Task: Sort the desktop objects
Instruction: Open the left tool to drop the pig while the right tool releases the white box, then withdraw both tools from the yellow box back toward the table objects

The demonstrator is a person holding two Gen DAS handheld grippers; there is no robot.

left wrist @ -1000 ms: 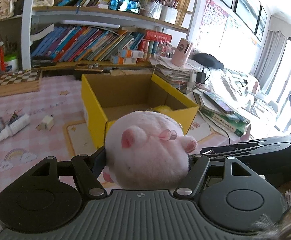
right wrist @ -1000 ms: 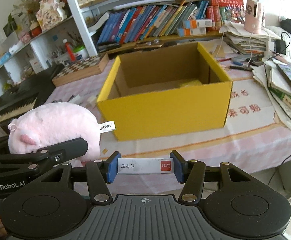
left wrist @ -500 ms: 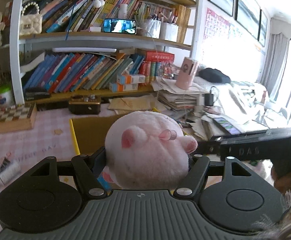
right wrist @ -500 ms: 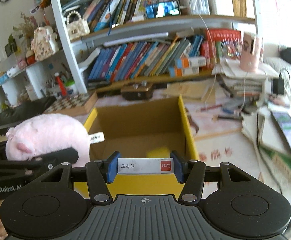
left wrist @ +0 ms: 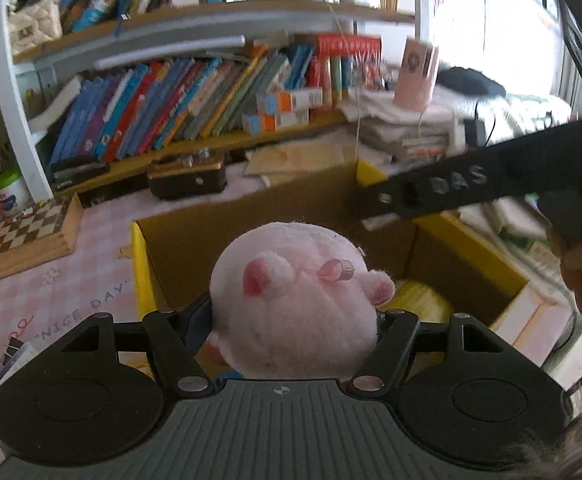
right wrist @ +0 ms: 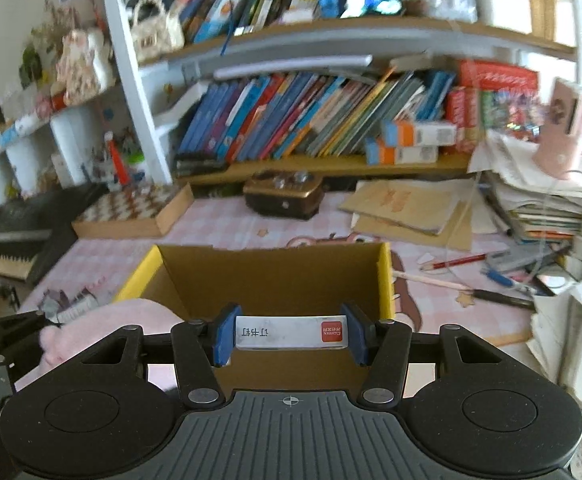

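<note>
"NICE DAY" on pink tablecloth (left wrist: pixel 71 280), "Comix" on staple box (right wrist: pixel 291 332), "DAS" on right gripper (left wrist: pixel 375 216)

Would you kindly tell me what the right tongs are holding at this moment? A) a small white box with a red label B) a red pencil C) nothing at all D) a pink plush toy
A: in the right wrist view, the right tongs are clamped on the small white box with a red label, held over the open yellow box.

Shelf books (right wrist: pixel 291 120) blurred; yellow item (left wrist: pixel 423 300) half hidden behind plush (left wrist: pixel 295 304).
</note>
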